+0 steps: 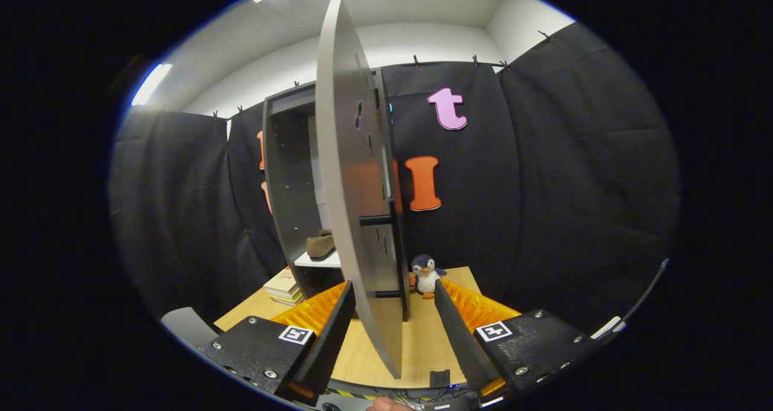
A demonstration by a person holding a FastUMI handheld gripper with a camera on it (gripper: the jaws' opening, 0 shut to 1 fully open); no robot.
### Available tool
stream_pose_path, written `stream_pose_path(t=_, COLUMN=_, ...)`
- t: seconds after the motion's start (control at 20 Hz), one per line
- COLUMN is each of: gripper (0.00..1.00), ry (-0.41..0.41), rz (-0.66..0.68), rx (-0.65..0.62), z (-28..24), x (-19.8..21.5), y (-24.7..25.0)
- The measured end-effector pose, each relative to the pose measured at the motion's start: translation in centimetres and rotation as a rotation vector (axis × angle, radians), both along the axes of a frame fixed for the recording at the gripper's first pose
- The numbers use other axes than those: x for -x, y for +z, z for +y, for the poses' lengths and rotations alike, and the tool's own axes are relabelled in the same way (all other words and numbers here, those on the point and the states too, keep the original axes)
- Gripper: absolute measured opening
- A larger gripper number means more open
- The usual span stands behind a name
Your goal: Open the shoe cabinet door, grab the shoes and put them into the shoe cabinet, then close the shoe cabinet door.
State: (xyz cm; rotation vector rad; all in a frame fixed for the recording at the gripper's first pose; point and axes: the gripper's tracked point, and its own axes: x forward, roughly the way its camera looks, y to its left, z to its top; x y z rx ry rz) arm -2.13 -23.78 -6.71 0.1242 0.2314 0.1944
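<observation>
The shoe cabinet [290, 175] stands on the wooden table, dark grey, with its door [353, 175] swung open toward me, seen almost edge-on. A brown shoe [320, 244] rests on the white shelf [317, 260] inside. My gripper [392, 305] is open, its two black fingers [335, 332] standing on either side of the door's lower edge. The left finger lies very close to the door's face; the right finger is well apart from it. Nothing is pressed between them.
A penguin plush [427, 274] sits on the table [416, 344] just right of the cabinet. A stack of books [284, 285] lies to the cabinet's left. A grey chair back [187, 326] shows beside the table's left corner. Cables run along the table's near edge.
</observation>
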Motion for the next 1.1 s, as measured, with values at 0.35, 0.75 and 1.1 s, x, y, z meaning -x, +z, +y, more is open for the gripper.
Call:
stream_pose_path(t=0.35, gripper=0.83, ry=-0.014, rz=-0.01, rx=0.0, z=-1.0, x=-3.2, y=0.6)
stream_pose_path(t=0.75, gripper=0.81, ry=-0.052, rz=0.019, rx=0.004, z=0.1, x=-2.9, y=0.6)
stream_pose_path(t=1.1, gripper=0.81, ry=-0.051, rz=0.054, rx=0.024, z=0.6, x=-3.1, y=0.8)
